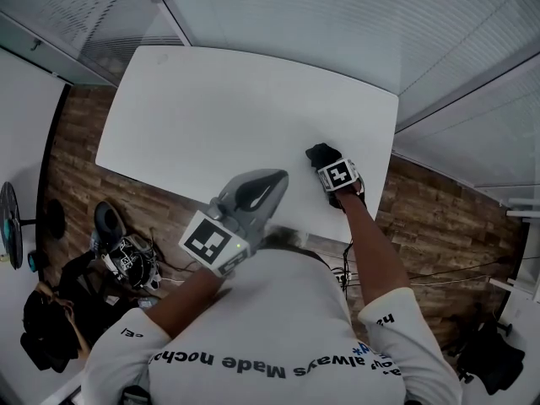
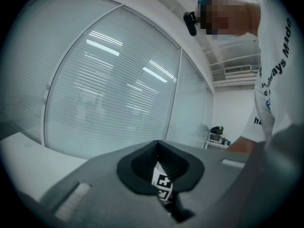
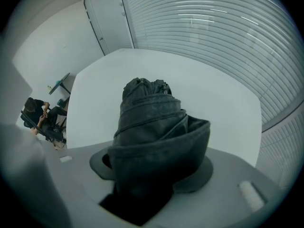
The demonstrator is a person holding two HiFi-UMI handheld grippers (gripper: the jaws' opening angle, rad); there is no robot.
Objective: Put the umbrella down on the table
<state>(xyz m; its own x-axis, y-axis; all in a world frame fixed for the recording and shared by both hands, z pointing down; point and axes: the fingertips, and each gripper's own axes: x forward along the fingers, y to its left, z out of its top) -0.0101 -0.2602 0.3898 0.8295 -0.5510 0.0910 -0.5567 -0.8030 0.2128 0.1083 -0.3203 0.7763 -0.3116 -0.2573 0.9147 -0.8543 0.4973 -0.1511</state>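
A folded black umbrella (image 3: pixel 149 108) fills the right gripper view, bunched fabric pointing away toward the white table (image 3: pixel 209 94). My right gripper (image 3: pixel 156 141) is shut on it, pads hidden under the cloth. In the head view the right gripper (image 1: pixel 331 164) points steeply down over the table's (image 1: pixel 236 108) near right edge, the umbrella (image 1: pixel 319 152) dark at its tip. My left gripper (image 1: pixel 283 175) is held level just left of it, over the near edge. In the left gripper view its jaws (image 2: pixel 158 142) meet at the tips with nothing between them.
Glass walls with blinds run behind and to the right of the table. On the wooden floor at the left lie bags and gear (image 1: pixel 126 260) and a standing fan (image 1: pixel 8 222). A person (image 3: pixel 37 115) is low at the far left. Cables (image 1: pixel 439 278) trail on the right.
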